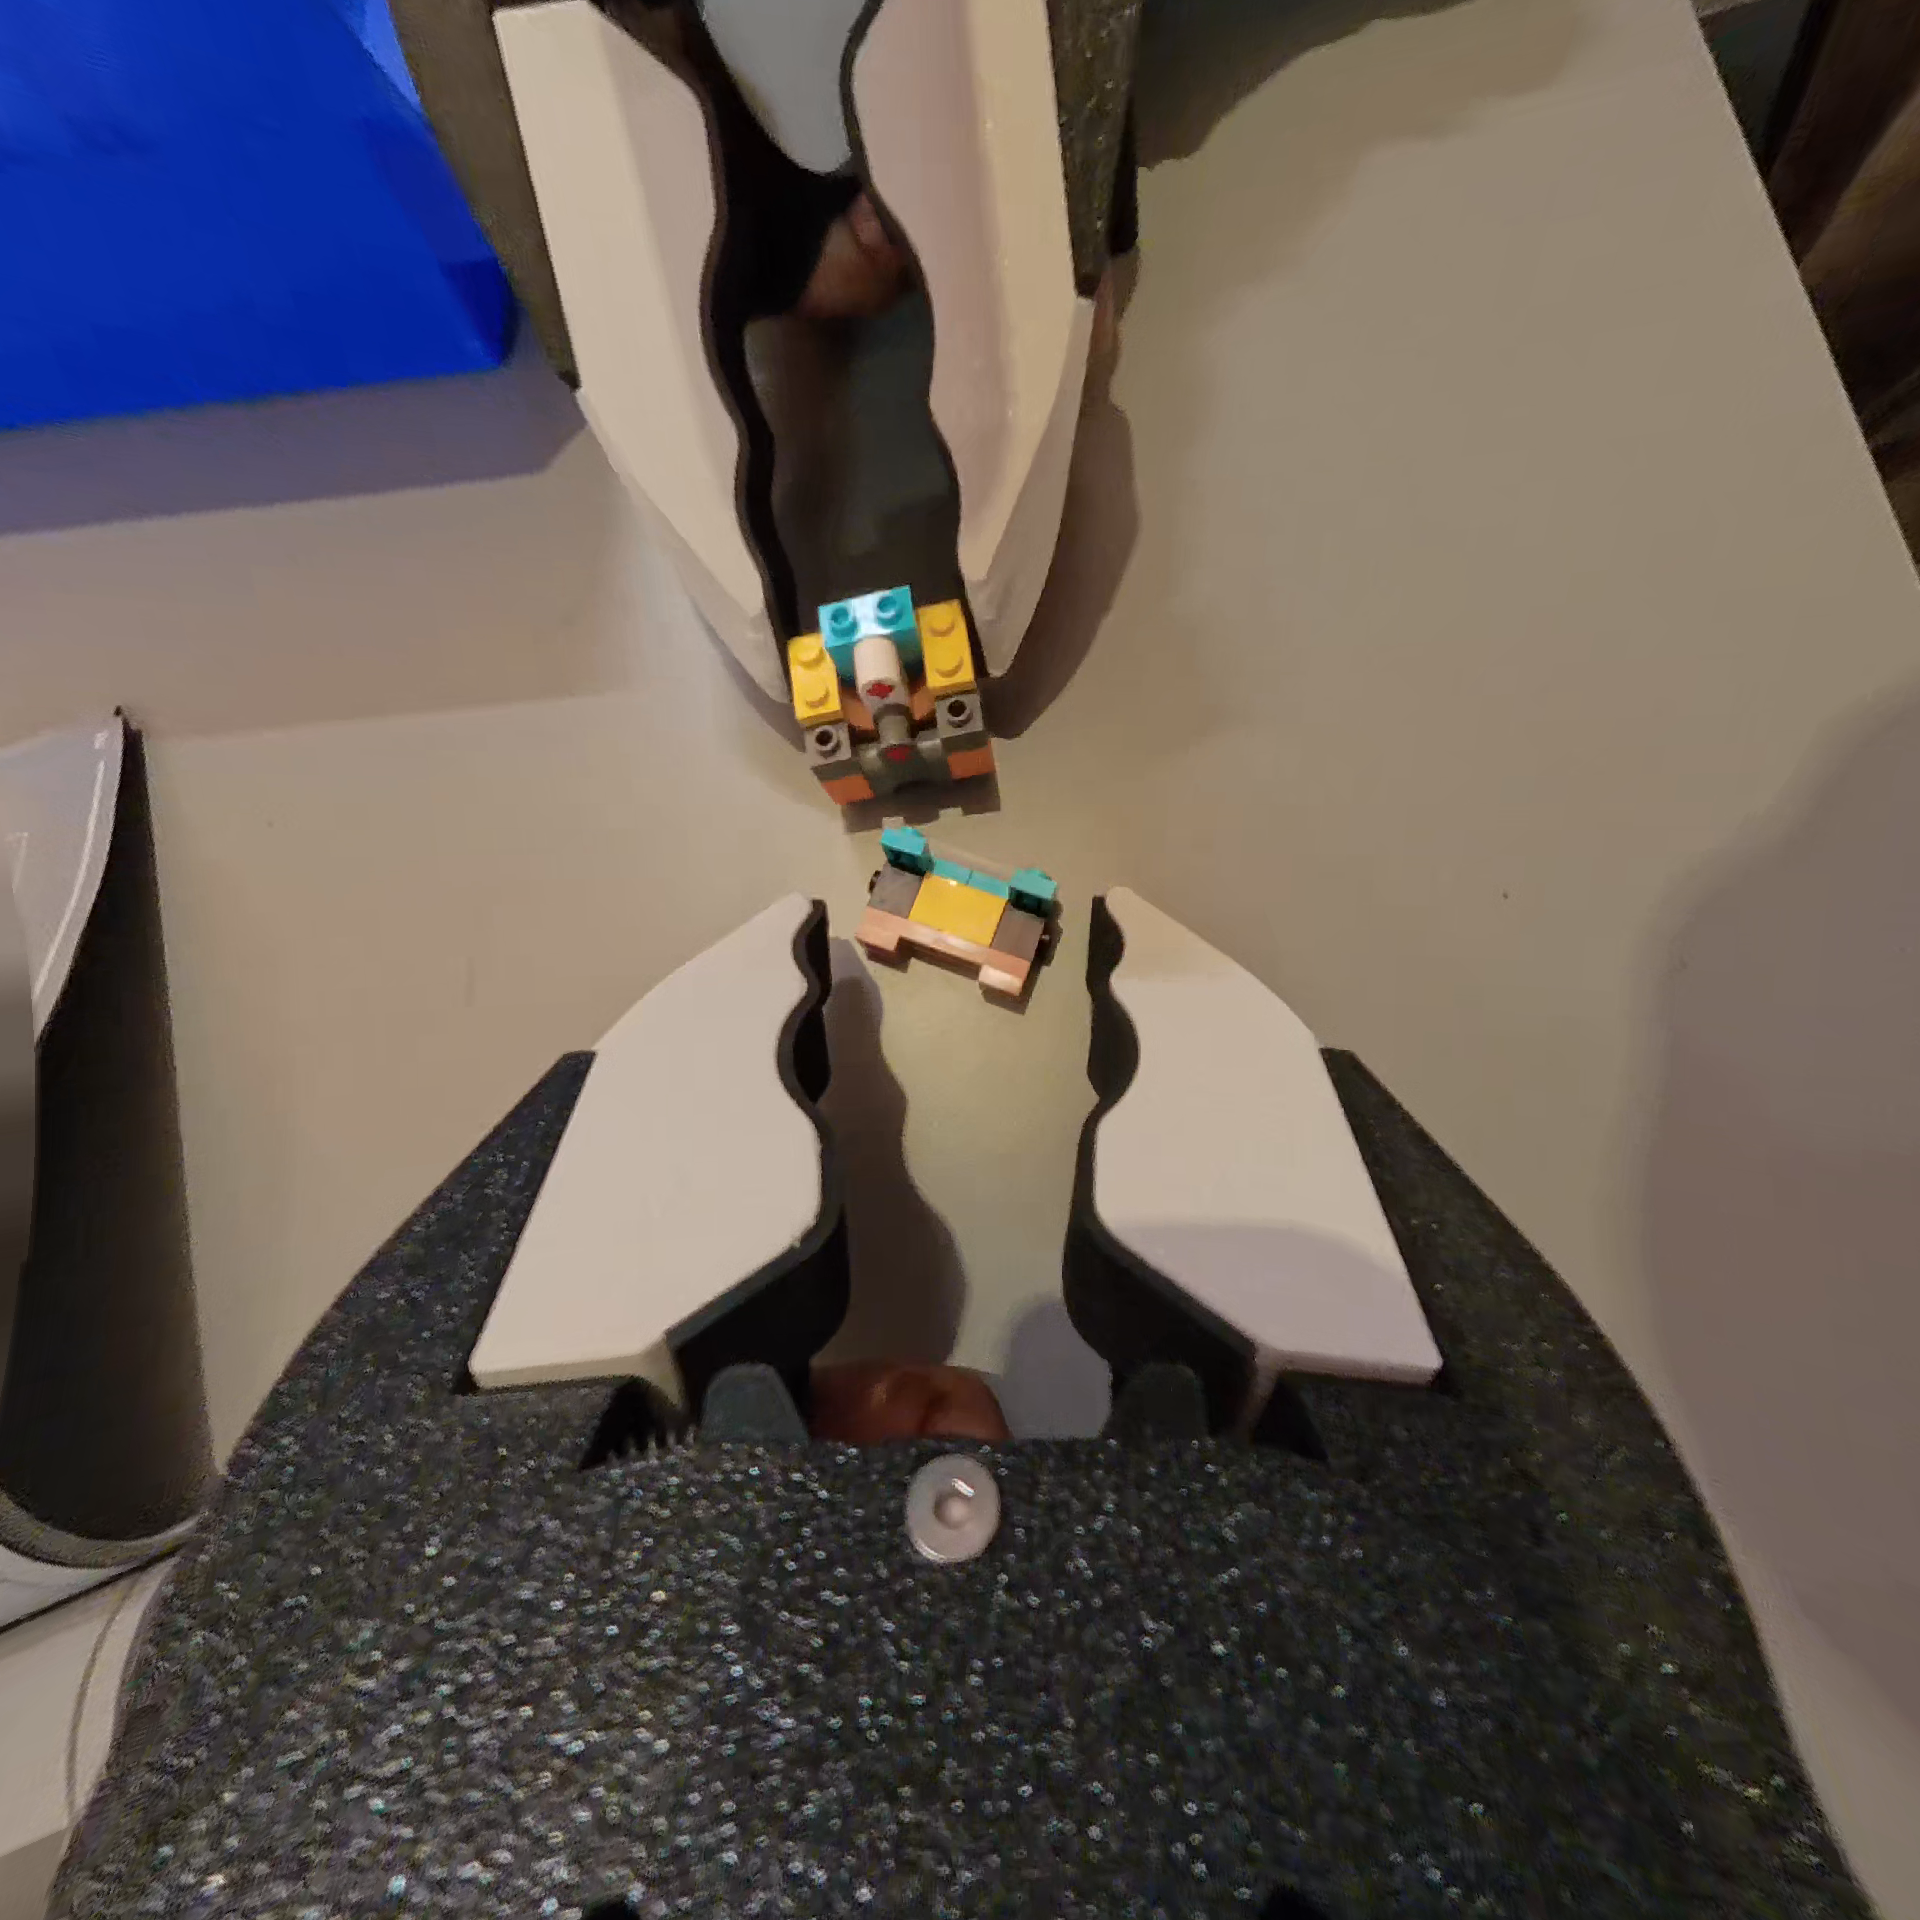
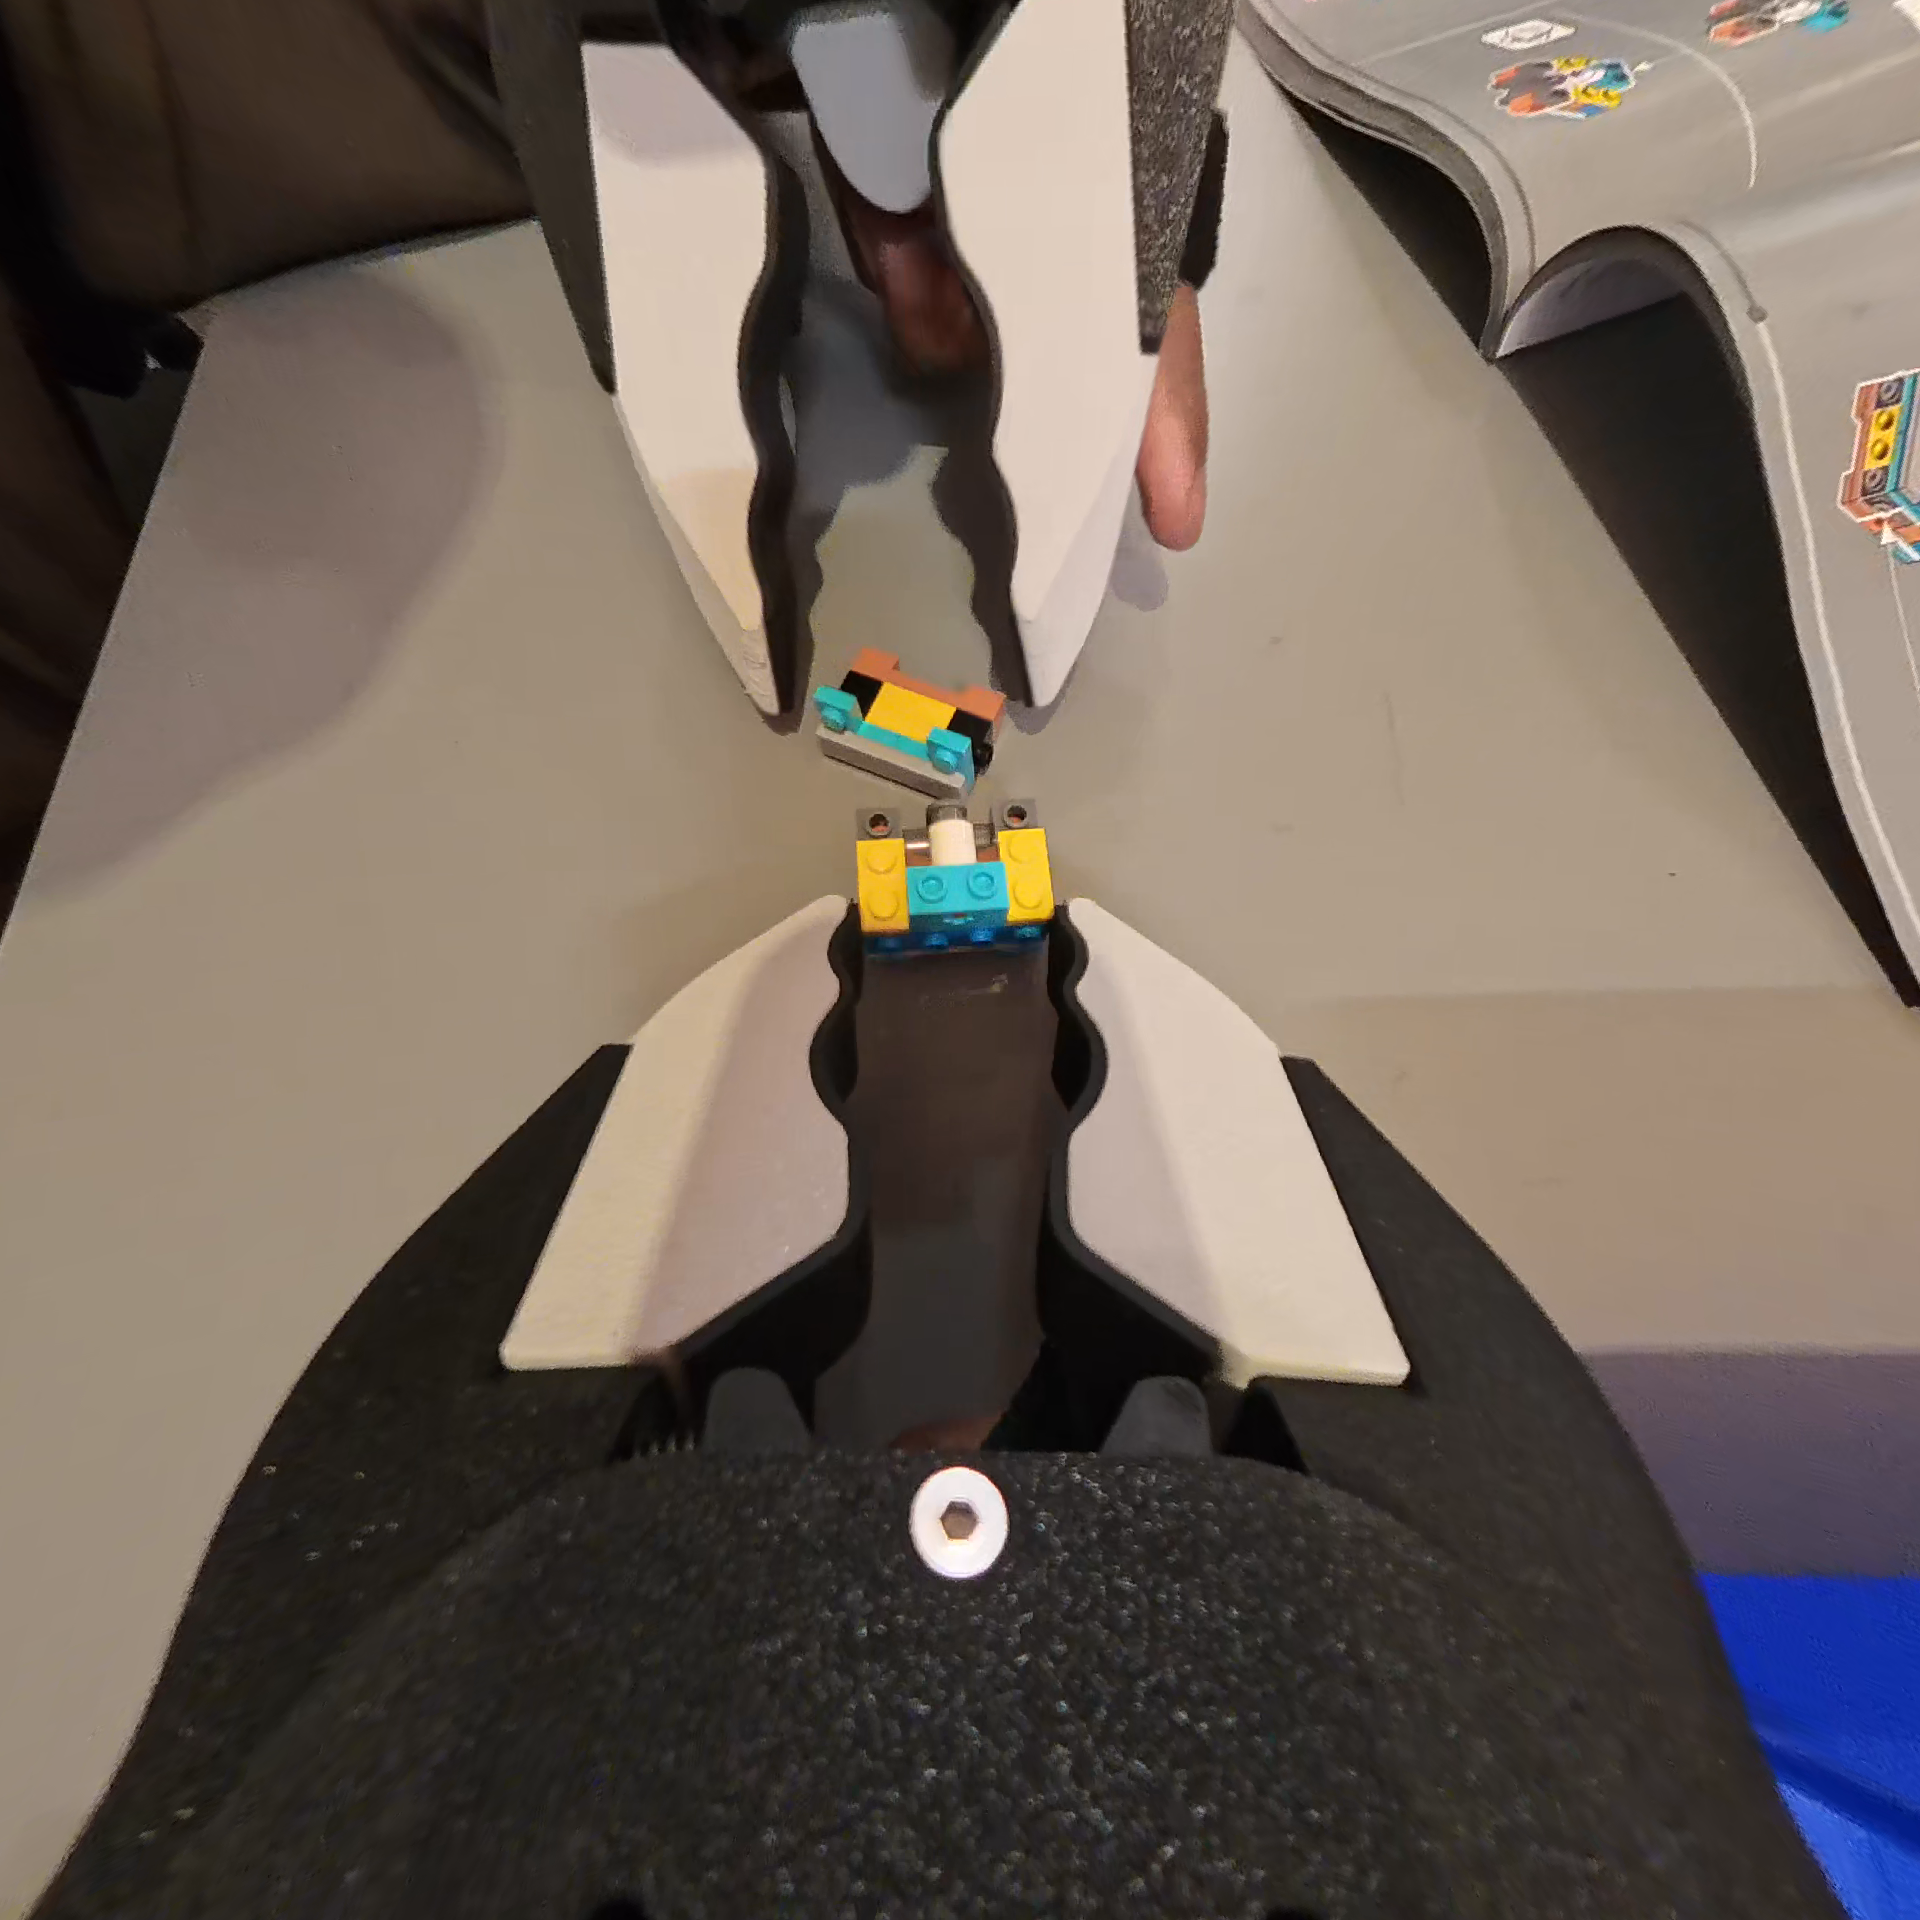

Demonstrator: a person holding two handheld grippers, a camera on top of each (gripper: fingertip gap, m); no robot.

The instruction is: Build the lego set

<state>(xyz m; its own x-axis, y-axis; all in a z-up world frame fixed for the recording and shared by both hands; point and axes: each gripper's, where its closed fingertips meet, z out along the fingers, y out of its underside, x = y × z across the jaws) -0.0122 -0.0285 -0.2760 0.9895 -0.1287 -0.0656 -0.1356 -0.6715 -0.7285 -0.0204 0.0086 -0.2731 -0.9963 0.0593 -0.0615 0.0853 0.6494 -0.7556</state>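
A small flat Lego piece (image 1: 956,920) of yellow, teal, brown and dark parts lies on the pale table (image 1: 1455,727). My left gripper (image 1: 961,909) is open, with its tips on either side of that piece and not touching it. My right gripper (image 2: 958,914) is shut on a larger Lego block (image 2: 956,883) with yellow and teal bricks and a white cylinder. It holds the block just short of the flat piece (image 2: 909,727). The two grippers face each other. The right gripper (image 1: 888,675) and block (image 1: 894,717) show at the top of the left wrist view, and the left gripper (image 2: 904,691) shows at the top of the right wrist view.
An open grey instruction booklet (image 2: 1662,260) lies at the right of the right wrist view and at the left edge of the left wrist view (image 1: 62,831). A blue object (image 1: 208,208) sits beyond the table corner. A person's finger (image 2: 1174,468) shows beside the left gripper. Left tips to right tips: about 5 cm.
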